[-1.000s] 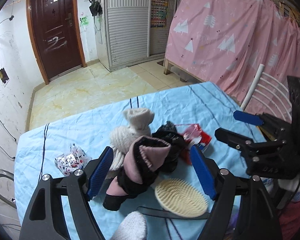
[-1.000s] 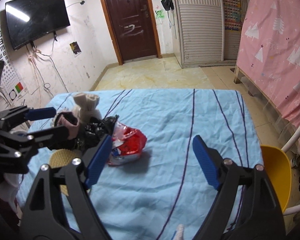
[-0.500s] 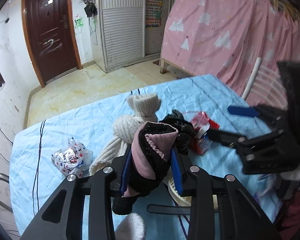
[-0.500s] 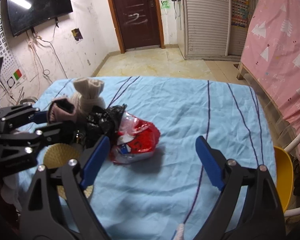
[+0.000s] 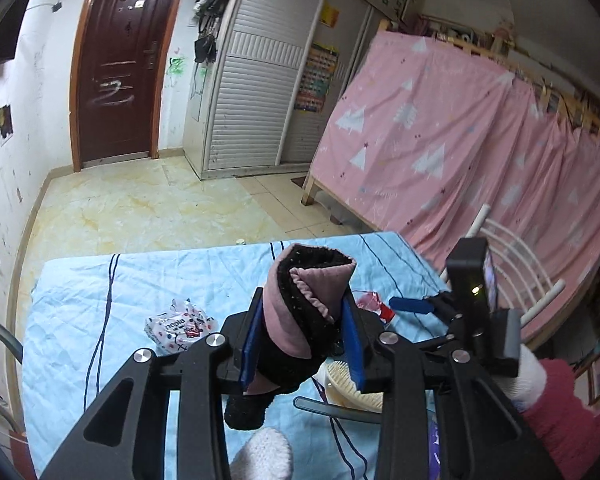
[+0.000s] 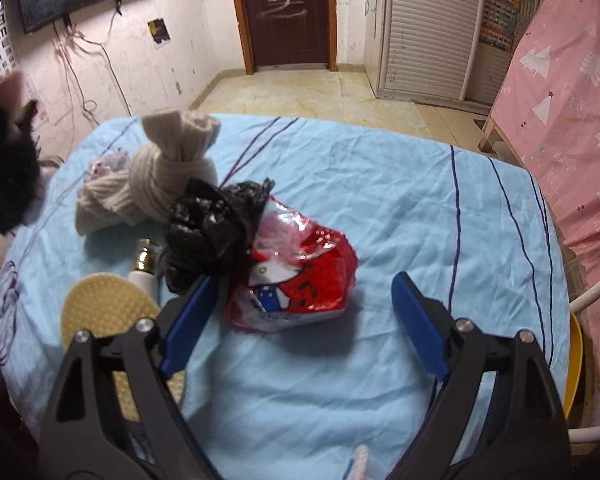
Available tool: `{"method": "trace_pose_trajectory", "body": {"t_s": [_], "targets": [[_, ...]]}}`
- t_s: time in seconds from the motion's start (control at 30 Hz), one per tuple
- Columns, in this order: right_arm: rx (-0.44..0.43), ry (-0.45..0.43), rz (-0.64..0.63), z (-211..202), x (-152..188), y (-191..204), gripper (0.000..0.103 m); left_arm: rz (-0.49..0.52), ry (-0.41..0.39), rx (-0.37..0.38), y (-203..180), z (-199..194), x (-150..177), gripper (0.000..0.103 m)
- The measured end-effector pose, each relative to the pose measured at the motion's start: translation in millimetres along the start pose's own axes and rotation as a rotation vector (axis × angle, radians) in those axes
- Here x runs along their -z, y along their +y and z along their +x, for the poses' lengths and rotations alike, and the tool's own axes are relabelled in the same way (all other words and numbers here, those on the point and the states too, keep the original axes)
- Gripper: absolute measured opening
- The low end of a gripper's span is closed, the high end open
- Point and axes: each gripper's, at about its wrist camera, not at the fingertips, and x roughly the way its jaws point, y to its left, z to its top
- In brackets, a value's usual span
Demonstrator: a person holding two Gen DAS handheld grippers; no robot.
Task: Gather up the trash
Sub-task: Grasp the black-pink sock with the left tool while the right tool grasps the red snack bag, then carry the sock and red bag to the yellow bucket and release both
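Trash is lying on the bench (image 6: 380, 184): a red wrapper (image 6: 300, 272) is sitting just ahead of my right tool (image 6: 300, 304), between its blue pads, which are closing but not touching it. A black bag (image 6: 216, 224) is touching the wrapper's left side, with a cream sock (image 6: 168, 176) beyond it and a yellow brush (image 6: 104, 312) left of the pads. My left tool (image 5: 300, 336) is gripping a black-and-pink sock (image 5: 304, 312), holding it clear of the bench. A spotted packet (image 5: 180, 326) is lying left of that tool.
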Motion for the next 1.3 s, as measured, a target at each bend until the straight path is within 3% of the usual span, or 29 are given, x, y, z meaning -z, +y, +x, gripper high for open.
{"method": "trace_pose_trajectory", "body": {"t_s": [0.03,0.13,0.6,0.9,1.3], "targets": [[0.011,0.000,-0.005,1.1,-0.8,1.9,0.063,-0.006,-0.003,0.002,0.6,-1.1,-0.1,0.026],[0.020,-0.016,-0.006,-0.1,-1.3,1.9,0.052,-0.010,-0.007,0.005,0.2,-4.1,0.6,0.026],[0.013,-0.157,0.082,-46.5,-0.5,-28.7,0.051,0.023,-0.018,0.001,-22.0,-12.4,-3.3,0.026],[0.016,-0.249,0.150,-82.1,11.7,-63.8,0.051,0.087,-0.005,0.003,-63.0,-2.5,-7.3,0.026],[0.047,-0.308,0.256,-106.7,42.1,-124.6,0.051,0.184,0.040,0.035,-126.4,28.1,-11.0,0.026]]}}
